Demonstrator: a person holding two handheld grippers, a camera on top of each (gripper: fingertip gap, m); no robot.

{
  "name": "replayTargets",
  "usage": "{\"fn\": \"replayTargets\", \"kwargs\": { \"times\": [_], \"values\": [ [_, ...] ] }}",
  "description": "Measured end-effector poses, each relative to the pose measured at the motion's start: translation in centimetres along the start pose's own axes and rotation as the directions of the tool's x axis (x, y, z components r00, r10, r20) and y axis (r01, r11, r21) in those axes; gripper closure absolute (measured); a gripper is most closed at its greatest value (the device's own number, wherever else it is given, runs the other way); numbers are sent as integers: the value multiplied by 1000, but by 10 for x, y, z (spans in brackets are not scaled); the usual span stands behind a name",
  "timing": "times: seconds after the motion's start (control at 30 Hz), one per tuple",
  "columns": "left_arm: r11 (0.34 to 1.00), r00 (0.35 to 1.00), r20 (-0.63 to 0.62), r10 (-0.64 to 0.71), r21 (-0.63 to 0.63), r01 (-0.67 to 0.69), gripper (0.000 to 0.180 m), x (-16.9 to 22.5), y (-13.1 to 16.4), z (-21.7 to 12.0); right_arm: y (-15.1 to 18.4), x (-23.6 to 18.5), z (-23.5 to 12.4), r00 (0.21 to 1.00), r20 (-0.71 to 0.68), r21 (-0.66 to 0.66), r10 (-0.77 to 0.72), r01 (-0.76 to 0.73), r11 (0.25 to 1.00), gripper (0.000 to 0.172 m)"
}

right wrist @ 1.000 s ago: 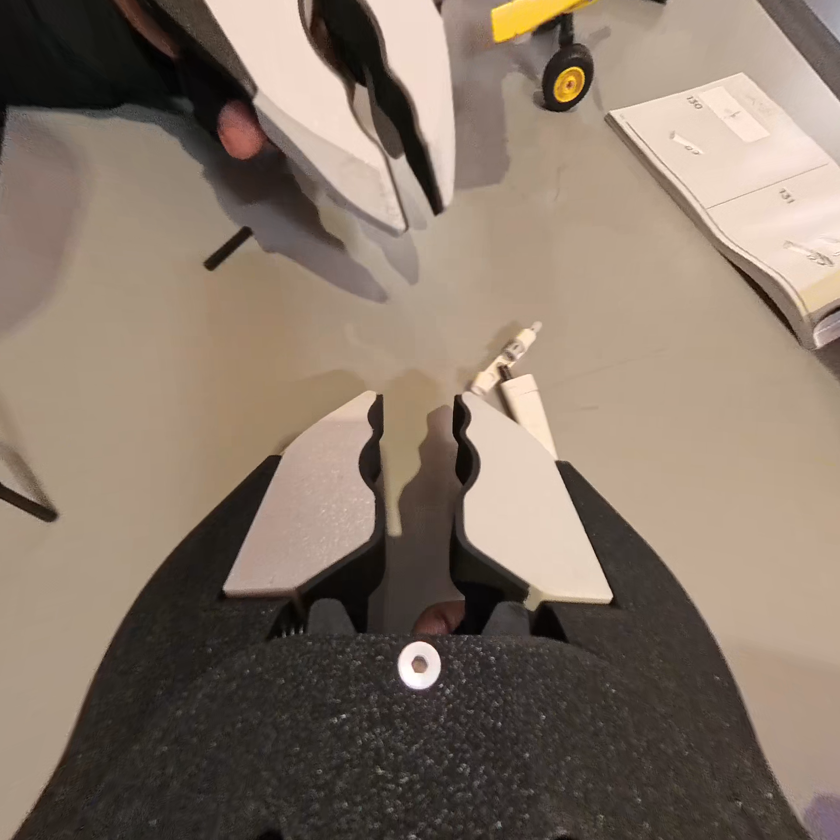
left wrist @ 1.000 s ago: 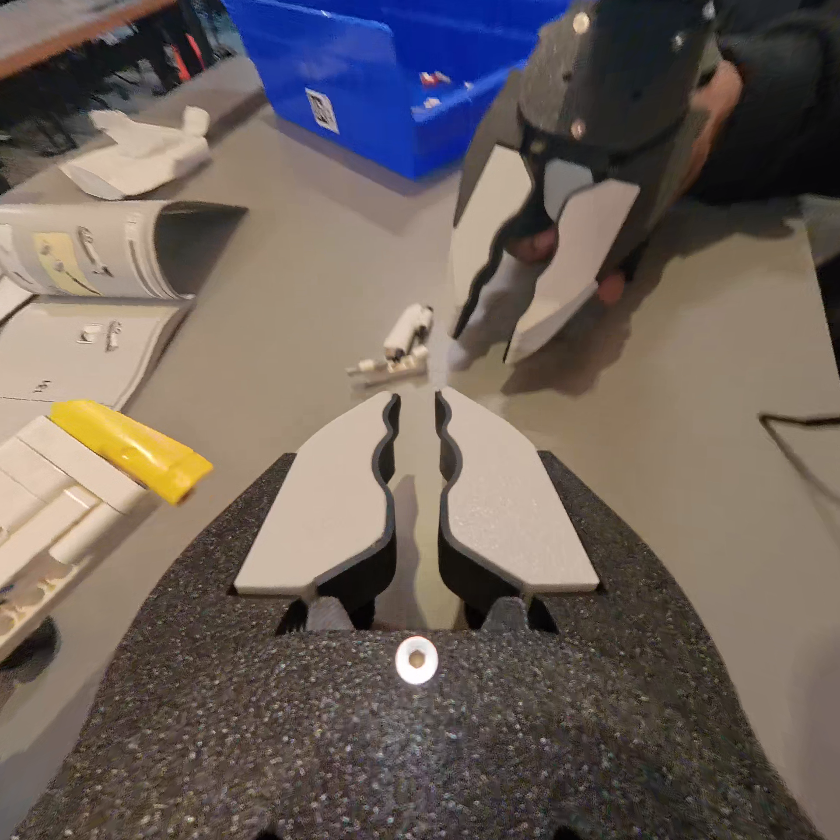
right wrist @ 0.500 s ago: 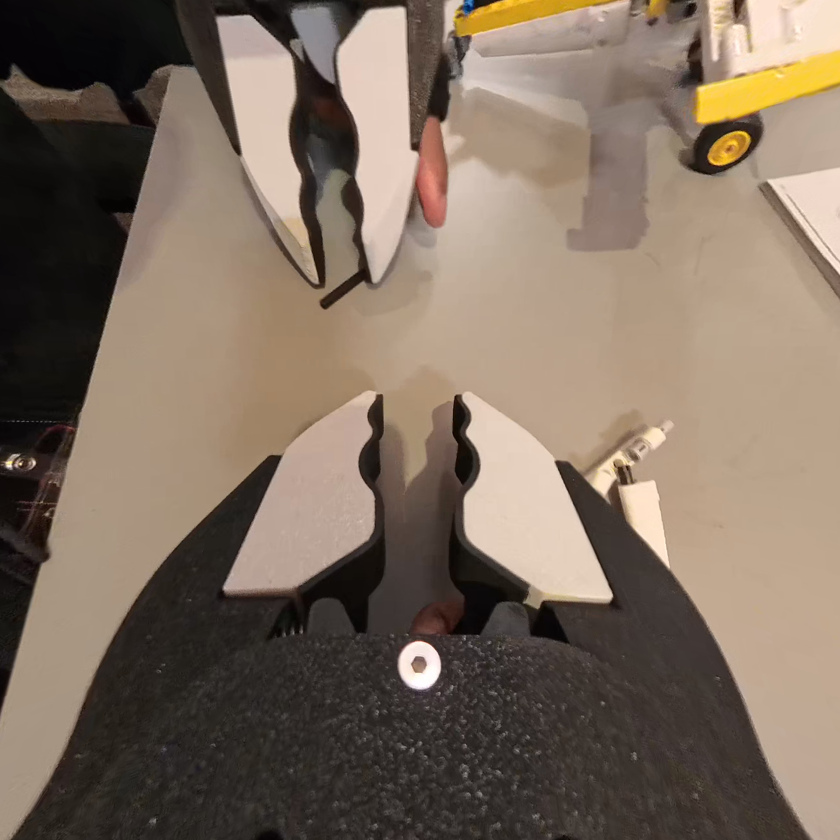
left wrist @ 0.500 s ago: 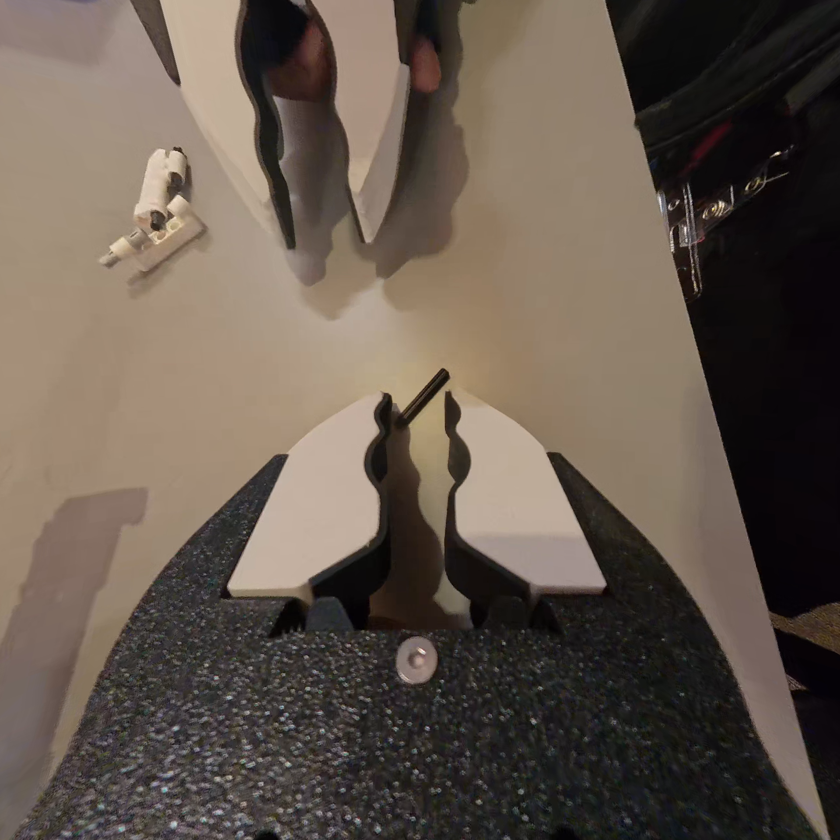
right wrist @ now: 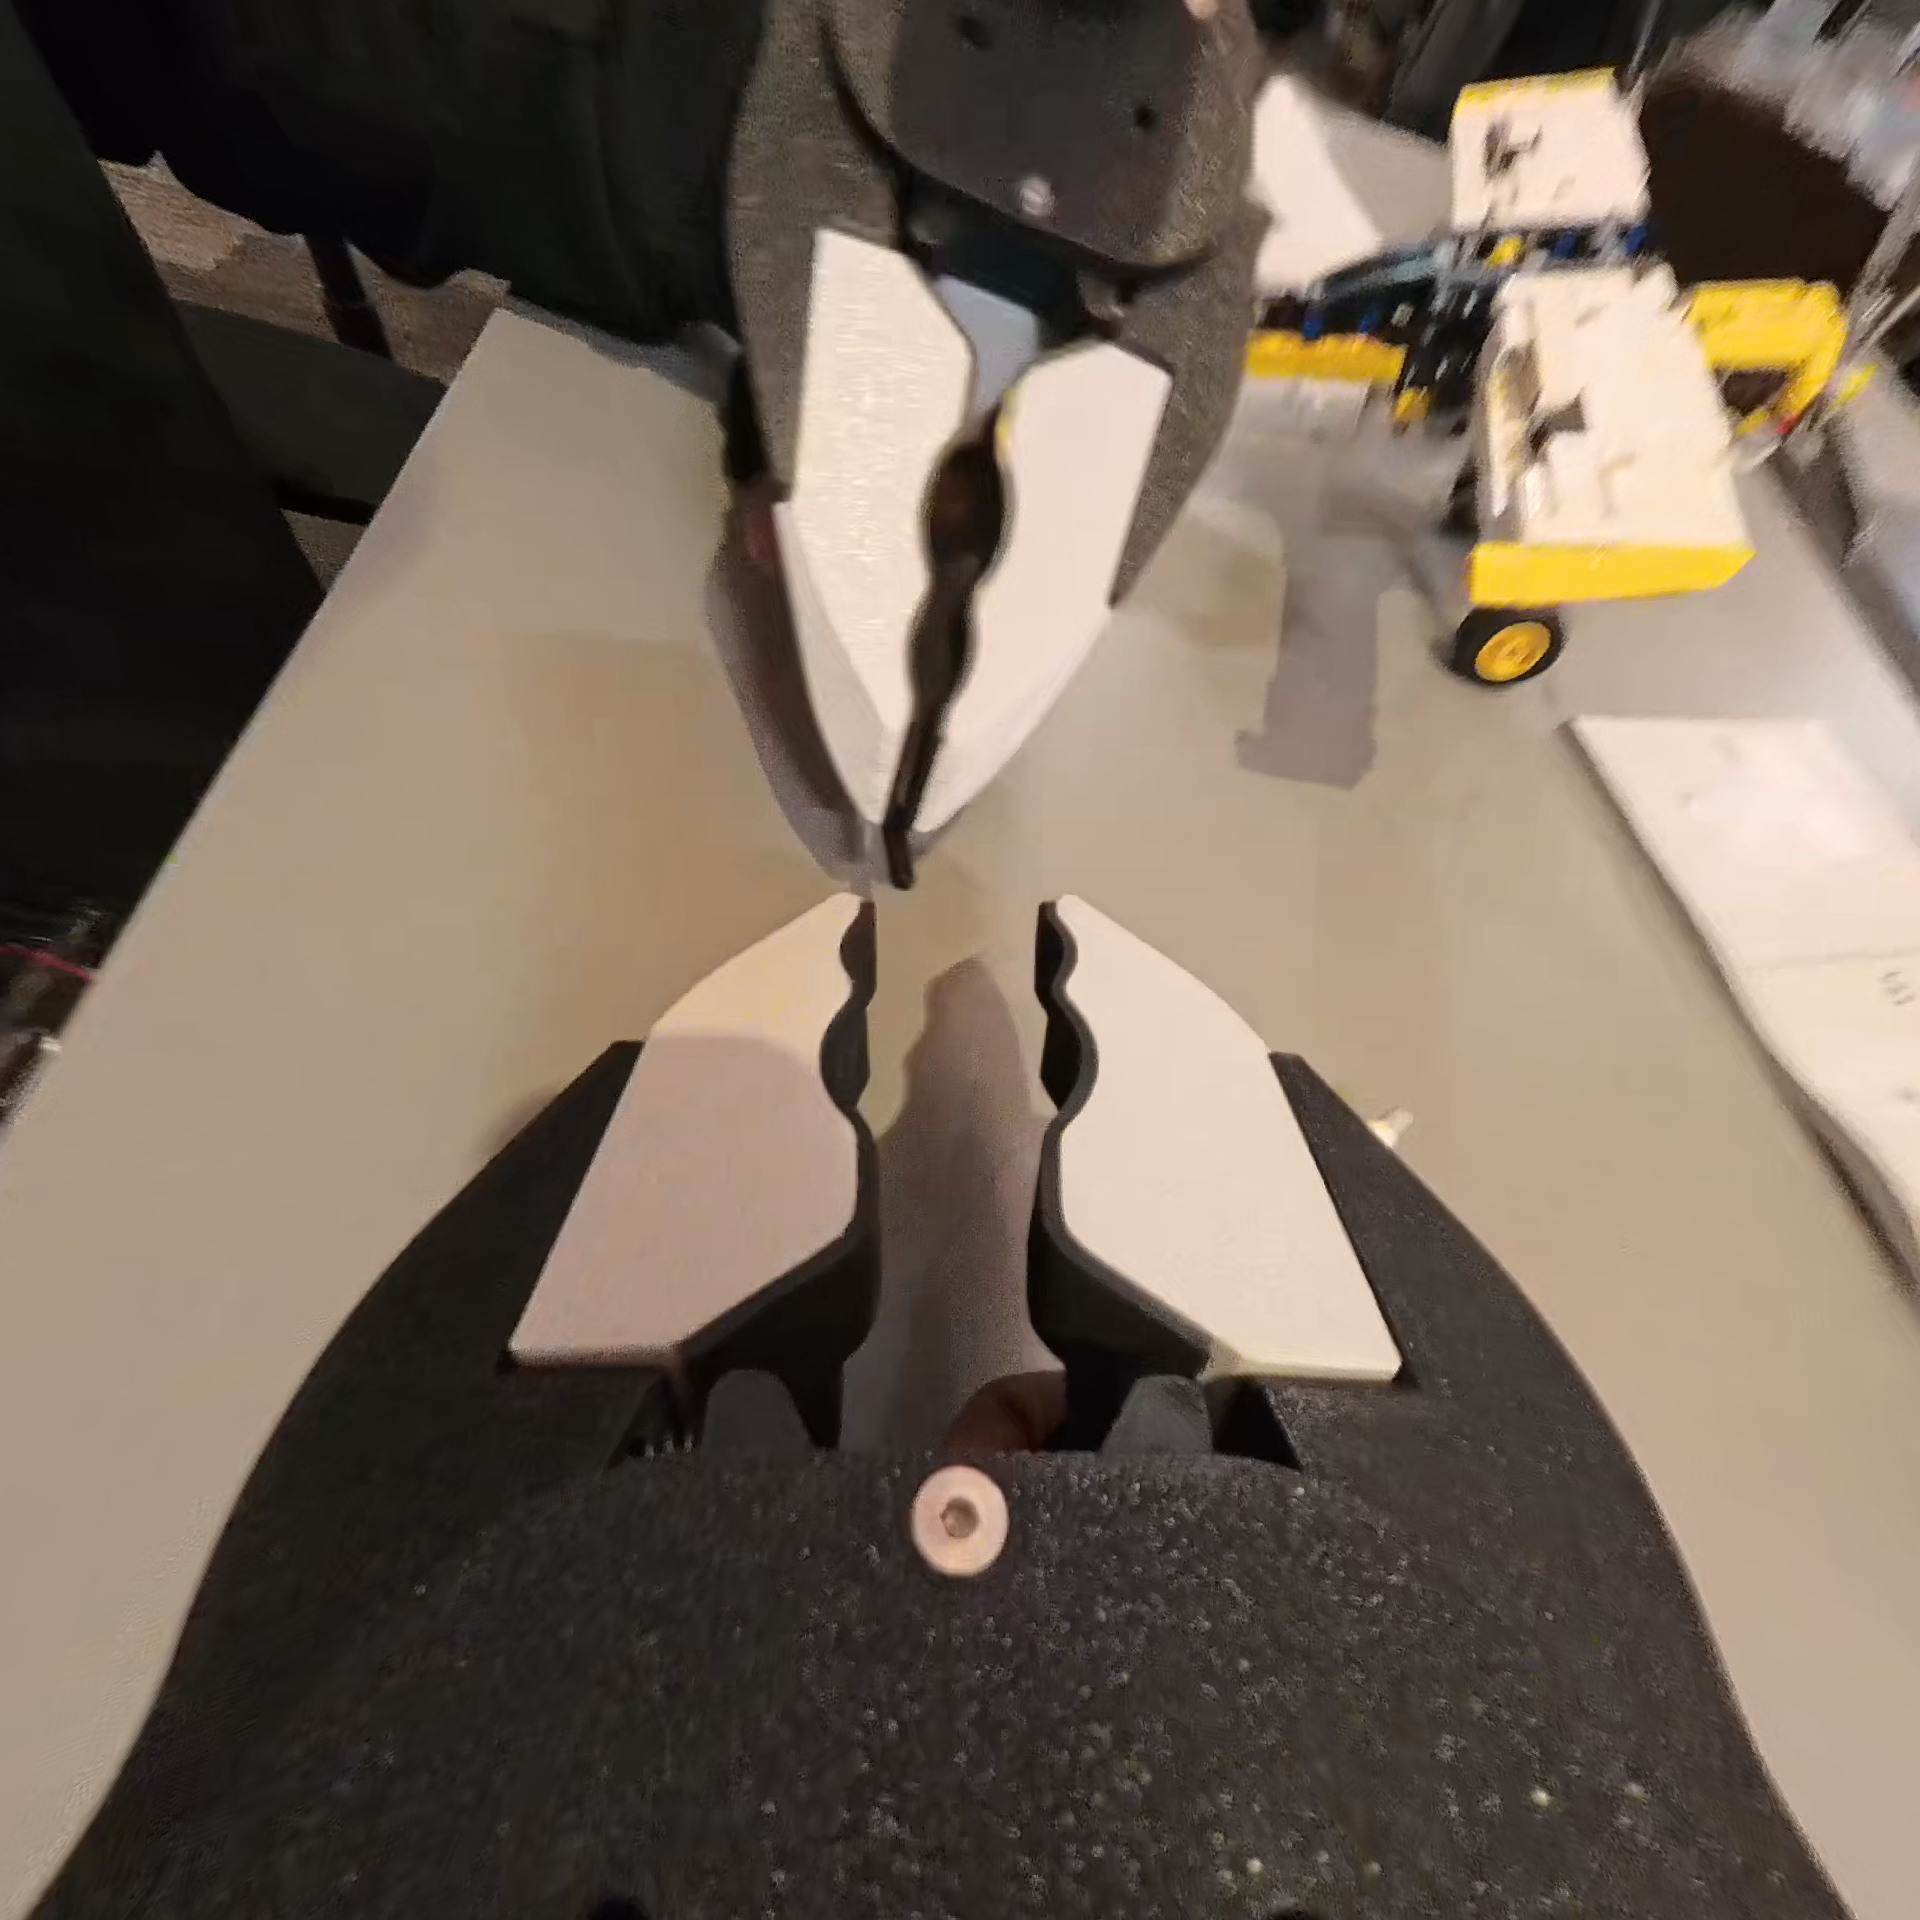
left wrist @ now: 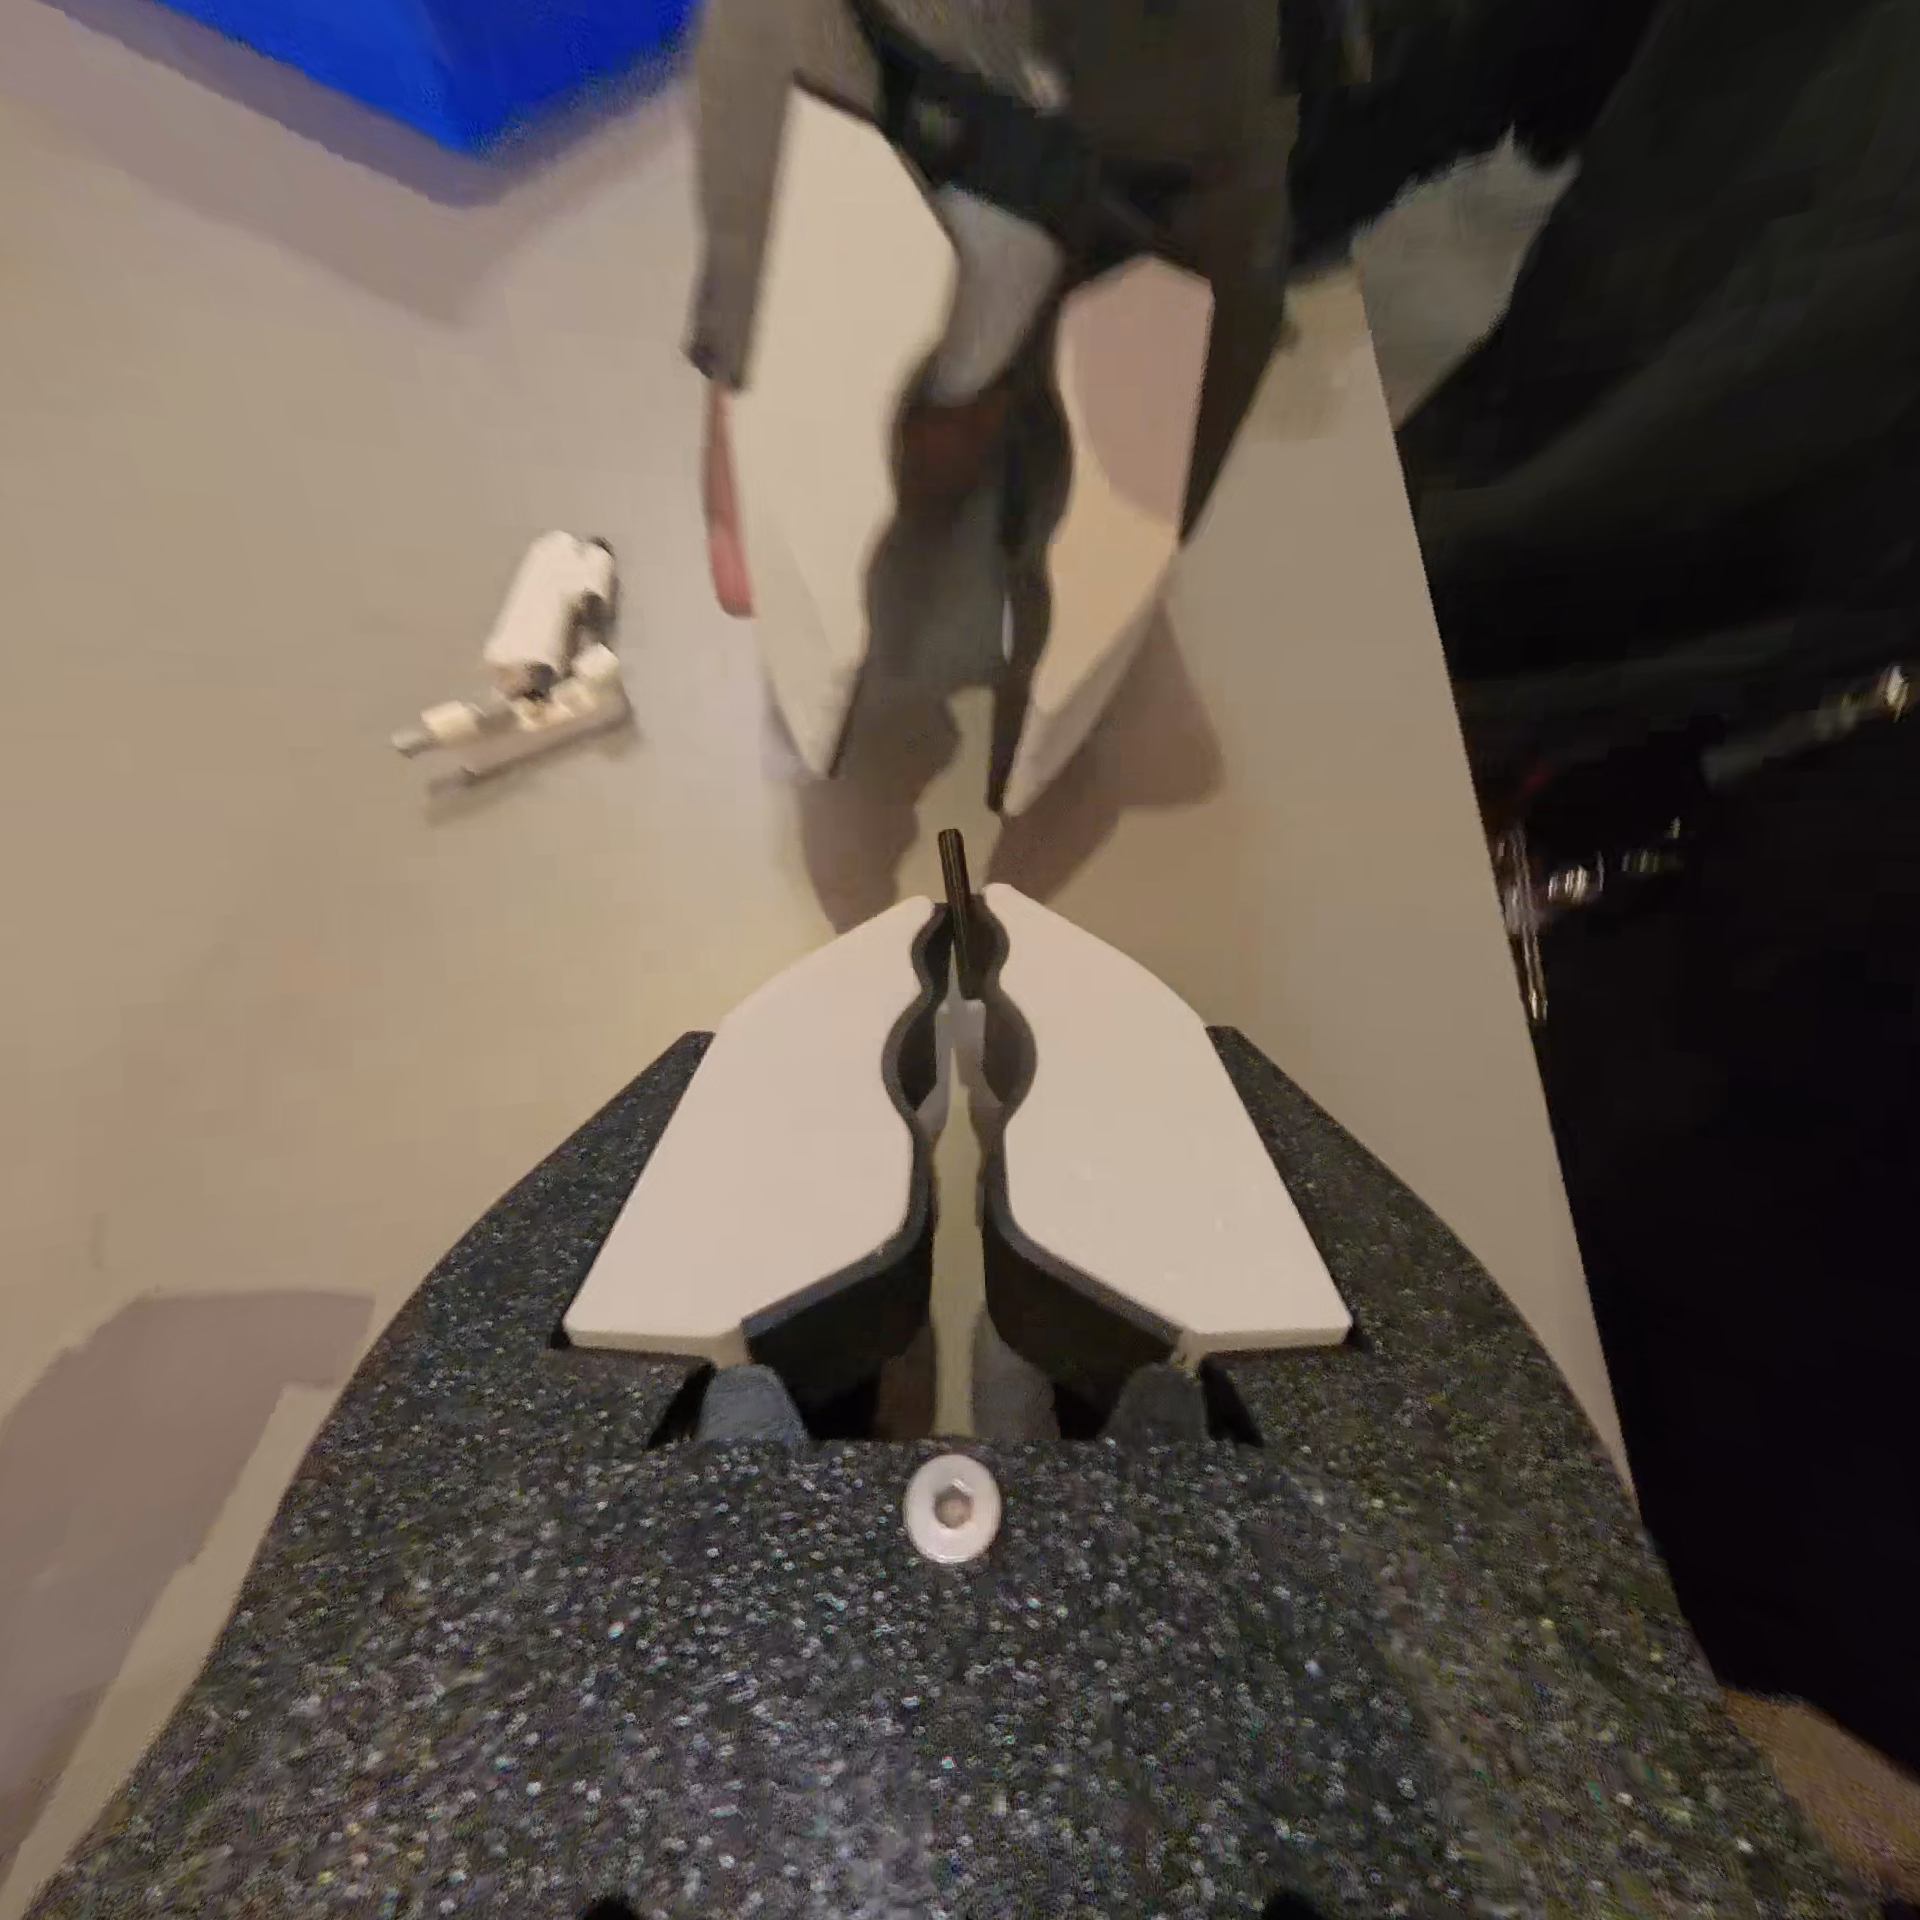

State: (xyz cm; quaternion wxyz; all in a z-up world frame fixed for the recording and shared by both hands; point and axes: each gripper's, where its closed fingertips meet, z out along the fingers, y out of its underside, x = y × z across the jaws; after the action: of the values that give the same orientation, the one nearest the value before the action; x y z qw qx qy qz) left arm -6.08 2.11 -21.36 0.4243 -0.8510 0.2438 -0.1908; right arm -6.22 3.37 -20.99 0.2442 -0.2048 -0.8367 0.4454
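Observation:
My left gripper (left wrist: 956, 906) is shut on a thin black pin (left wrist: 958, 904) that sticks out past its fingertips, lifted above the grey table (left wrist: 312, 935). In the right wrist view the same gripper (right wrist: 902, 831) hangs in front with the pin (right wrist: 900, 821) pinched at its tips. My right gripper (right wrist: 954, 914) is open and empty, tips just below that pin. It shows in the left wrist view (left wrist: 914, 769), open, facing my left gripper. A small white brick assembly (left wrist: 530, 665) lies on the table to the left.
A yellow and white brick vehicle (right wrist: 1590, 436) stands at the back right, an open instruction booklet (right wrist: 1787, 914) lies at the right. A blue bin (left wrist: 436, 62) sits at the far left. The table edge (left wrist: 1455, 831) runs down the right, dark beyond it. The tips of both grippers are at nearly the same place.
My left gripper closed on the black pin that lay on the table and lifted it. Both grippers now face each other, tips close. The right gripper stayed open.

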Motion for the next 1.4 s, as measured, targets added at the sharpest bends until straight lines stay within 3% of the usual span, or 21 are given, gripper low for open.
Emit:
{"fn": "replayTargets", "kwargs": {
  "times": [0.13,0.33,0.5,1.17,1.4],
  "values": [
    [988,993,1,-122,97,121,177,-20,-38,5,-1,19,-19,983,-126,91,-132,144,985,142],
    [977,987,0,-160,141,159,177,-43,-74,33,15,47,-65,956,-222,164,-191,230,959,143],
    [982,989,31,-147,124,142,177,-51,-68,53,41,55,-76,932,-241,77,-272,297,952,146],
    [951,953,-161,-258,134,280,177,-34,-57,53,30,34,-55,934,-115,110,-338,350,930,165],
    [943,963,-137,-234,209,259,177,-39,-65,49,30,37,-57,958,-107,103,-267,278,955,168]
  ]
}}
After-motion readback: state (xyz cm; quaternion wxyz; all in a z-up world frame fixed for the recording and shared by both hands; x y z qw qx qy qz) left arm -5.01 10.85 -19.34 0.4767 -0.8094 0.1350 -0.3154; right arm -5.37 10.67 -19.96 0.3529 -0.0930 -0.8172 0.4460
